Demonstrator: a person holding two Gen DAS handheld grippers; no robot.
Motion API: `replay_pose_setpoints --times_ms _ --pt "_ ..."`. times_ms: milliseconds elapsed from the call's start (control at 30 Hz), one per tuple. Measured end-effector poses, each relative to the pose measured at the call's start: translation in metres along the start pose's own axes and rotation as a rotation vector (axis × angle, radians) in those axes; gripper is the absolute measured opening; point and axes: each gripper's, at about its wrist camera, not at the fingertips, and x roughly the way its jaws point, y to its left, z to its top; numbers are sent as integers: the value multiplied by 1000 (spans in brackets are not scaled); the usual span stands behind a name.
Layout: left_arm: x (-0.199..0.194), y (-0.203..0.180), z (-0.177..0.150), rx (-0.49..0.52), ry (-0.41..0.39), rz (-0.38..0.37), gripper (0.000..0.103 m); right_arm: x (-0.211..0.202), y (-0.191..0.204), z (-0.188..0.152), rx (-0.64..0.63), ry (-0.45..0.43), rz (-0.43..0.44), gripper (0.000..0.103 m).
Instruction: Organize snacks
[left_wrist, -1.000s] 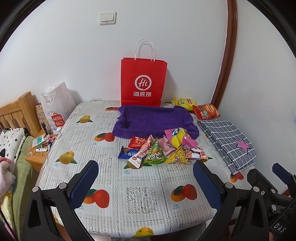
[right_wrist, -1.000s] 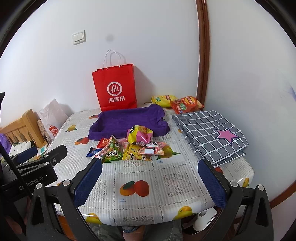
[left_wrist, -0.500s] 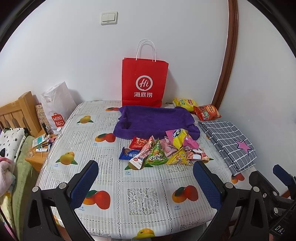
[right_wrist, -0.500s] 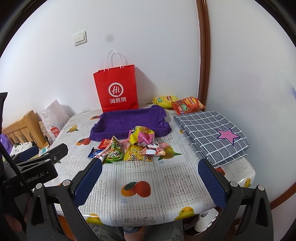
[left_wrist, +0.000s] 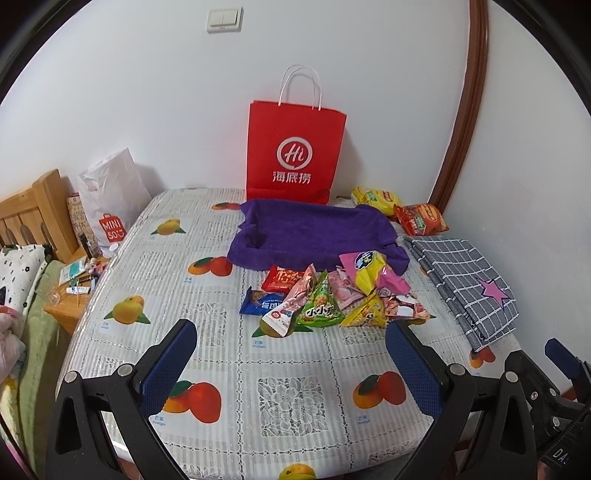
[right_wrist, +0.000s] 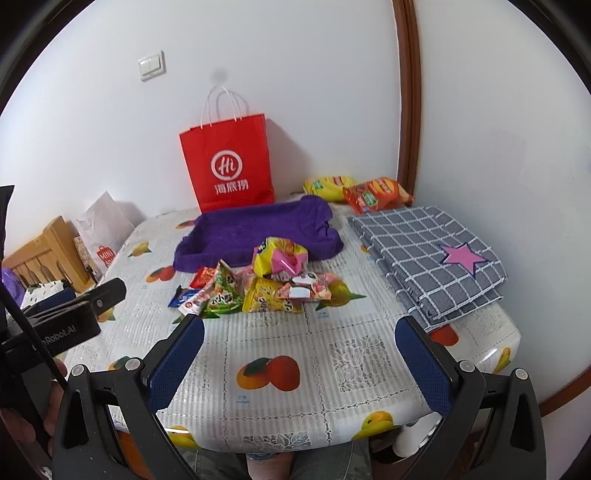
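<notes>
- Snacks (left_wrist: 332, 295) lie heaped mid-table (left_wrist: 288, 398), touching the purple tray (left_wrist: 314, 232) toward the far edge.
- Left tool (left_wrist: 288, 354) hovers over the near edge, spread wide, holding nothing, pile well ahead.
- Right tool (right_wrist: 299, 350) likewise gapes empty, short of the pile.
</notes>
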Motion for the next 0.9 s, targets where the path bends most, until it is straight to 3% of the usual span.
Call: replay_pose_setpoints --times_ms 500,900 --pt "50 22 1 -16 52 -3 99 54 0 -4 -9 60 41 102" --pt "110 55 -9 -74 150 23 99 112 -24 12 1 94 -11 102"
